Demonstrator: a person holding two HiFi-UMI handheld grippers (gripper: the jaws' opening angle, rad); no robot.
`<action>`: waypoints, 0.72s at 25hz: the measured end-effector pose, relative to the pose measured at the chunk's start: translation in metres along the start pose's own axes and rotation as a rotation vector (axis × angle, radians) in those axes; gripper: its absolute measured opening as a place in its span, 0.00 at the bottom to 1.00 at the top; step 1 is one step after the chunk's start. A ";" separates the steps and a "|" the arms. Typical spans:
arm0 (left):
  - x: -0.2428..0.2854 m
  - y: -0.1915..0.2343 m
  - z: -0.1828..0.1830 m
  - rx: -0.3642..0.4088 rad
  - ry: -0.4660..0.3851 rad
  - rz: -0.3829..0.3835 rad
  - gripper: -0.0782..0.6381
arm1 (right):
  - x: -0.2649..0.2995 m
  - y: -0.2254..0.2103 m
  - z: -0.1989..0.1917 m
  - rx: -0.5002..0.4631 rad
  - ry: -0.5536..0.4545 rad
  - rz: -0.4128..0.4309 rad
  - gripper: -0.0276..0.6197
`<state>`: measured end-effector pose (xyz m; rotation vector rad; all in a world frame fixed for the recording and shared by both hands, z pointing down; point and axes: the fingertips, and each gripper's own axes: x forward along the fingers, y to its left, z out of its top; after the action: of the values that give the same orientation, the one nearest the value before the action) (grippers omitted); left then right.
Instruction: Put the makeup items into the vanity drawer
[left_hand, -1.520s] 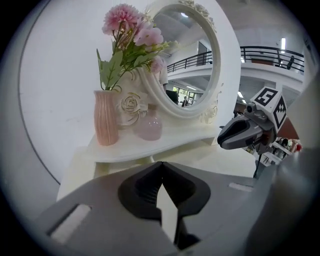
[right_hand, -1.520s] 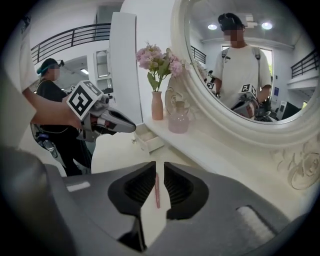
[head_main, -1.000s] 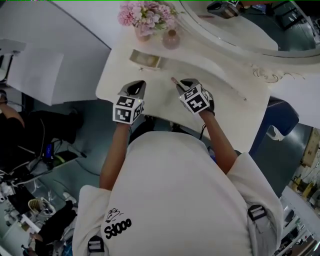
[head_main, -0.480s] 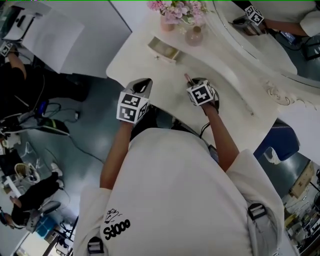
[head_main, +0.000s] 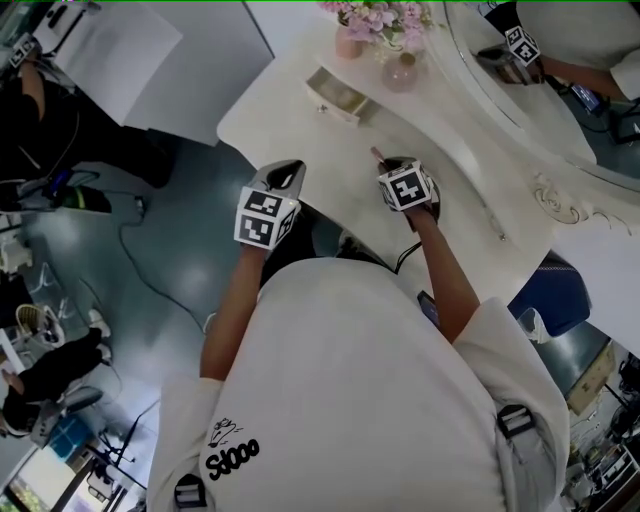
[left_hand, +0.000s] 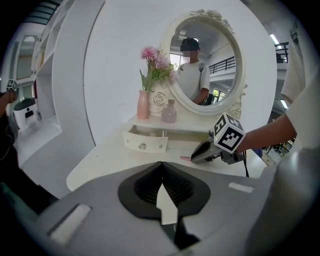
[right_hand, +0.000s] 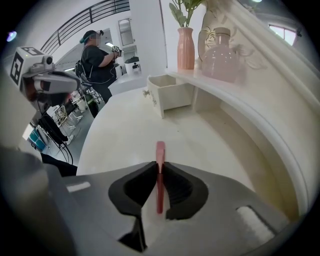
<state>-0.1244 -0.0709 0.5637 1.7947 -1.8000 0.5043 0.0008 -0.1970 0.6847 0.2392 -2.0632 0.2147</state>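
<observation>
Looking down in the head view, the right gripper (head_main: 388, 166) clamps one slim pink makeup stick (head_main: 377, 154) over the white counter (head_main: 300, 140), short of the single open drawer (head_main: 338, 96). In the left gripper view, the left gripper (left_hand: 161, 166) has its jaws pressed together — nothing between them. In the right gripper view, the stick pokes out past the jaws; one pink vase (right_hand: 185, 47) and one bottle (right_hand: 220, 59) stand on the shelf.

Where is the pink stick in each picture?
Head view: the pink stick pokes out ahead of the right gripper, above the middle.
Left gripper view: pink stick right of middle, at that gripper's tip.
Right gripper view: pink stick at bottom middle, clamped between the jaws.
Shared landmark: the open drawer.
</observation>
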 end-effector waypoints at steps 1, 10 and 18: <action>0.000 0.001 0.001 -0.001 -0.005 0.000 0.13 | 0.000 0.000 -0.001 0.003 0.003 0.002 0.12; 0.002 0.033 0.020 -0.002 -0.040 -0.023 0.13 | -0.020 0.006 0.039 0.023 -0.101 -0.016 0.12; 0.022 0.061 0.054 0.024 -0.082 -0.092 0.13 | -0.048 0.005 0.101 0.028 -0.220 -0.073 0.12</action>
<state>-0.1907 -0.1189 0.5417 1.9306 -1.7618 0.4242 -0.0625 -0.2138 0.5937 0.3686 -2.2654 0.1787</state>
